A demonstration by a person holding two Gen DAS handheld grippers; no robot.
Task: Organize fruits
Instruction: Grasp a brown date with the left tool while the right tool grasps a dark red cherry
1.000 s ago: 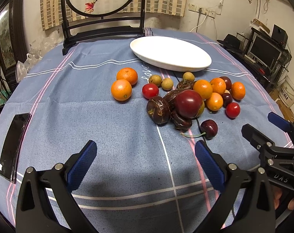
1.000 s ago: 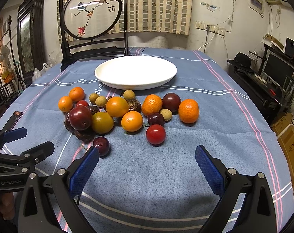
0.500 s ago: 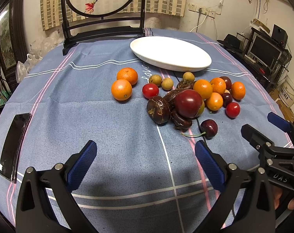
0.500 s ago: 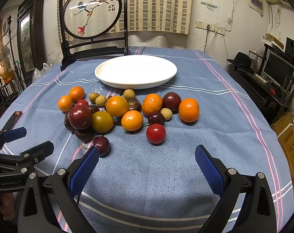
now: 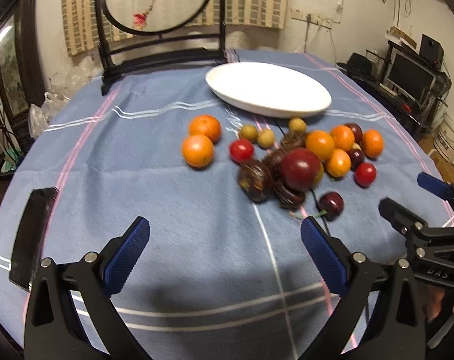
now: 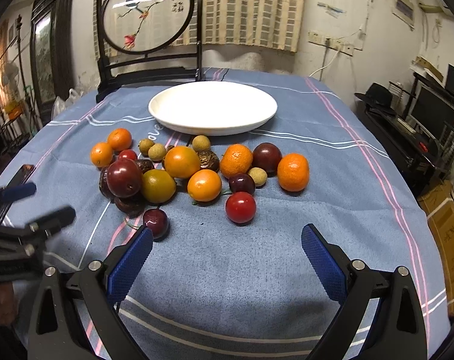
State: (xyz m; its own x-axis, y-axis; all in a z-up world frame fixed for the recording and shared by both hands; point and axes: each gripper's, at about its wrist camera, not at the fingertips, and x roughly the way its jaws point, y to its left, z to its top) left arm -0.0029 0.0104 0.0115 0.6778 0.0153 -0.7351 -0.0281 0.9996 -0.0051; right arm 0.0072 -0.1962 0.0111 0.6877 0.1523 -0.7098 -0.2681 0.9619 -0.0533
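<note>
white plate [image 6: 212, 111] bare, fruits [image 6: 182, 162] beside it on tablecloth [image 6: 257, 255]

Lived-in home room, doubling as dining space. A blue striped tablecloth [image 6: 332, 210] is covering the bench, an embroidered round screen [image 6: 147, 15] is standing behind it, checked curtains [image 6: 251, 6] are hanging, and a monitor [image 6: 434, 114] is sitting on a side rack.

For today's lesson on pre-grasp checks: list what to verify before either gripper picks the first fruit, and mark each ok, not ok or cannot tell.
1. Left gripper open, holding nothing: ok.
2. Right gripper open, holding nothing: ok.
3. Plate free to take fruit: ok.
4. Cherry apart from the pile, near the right gripper: ok.
5. Red tomato clear all round: ok.
6. Pile stable if one fruit is pulled: cannot tell.
</note>
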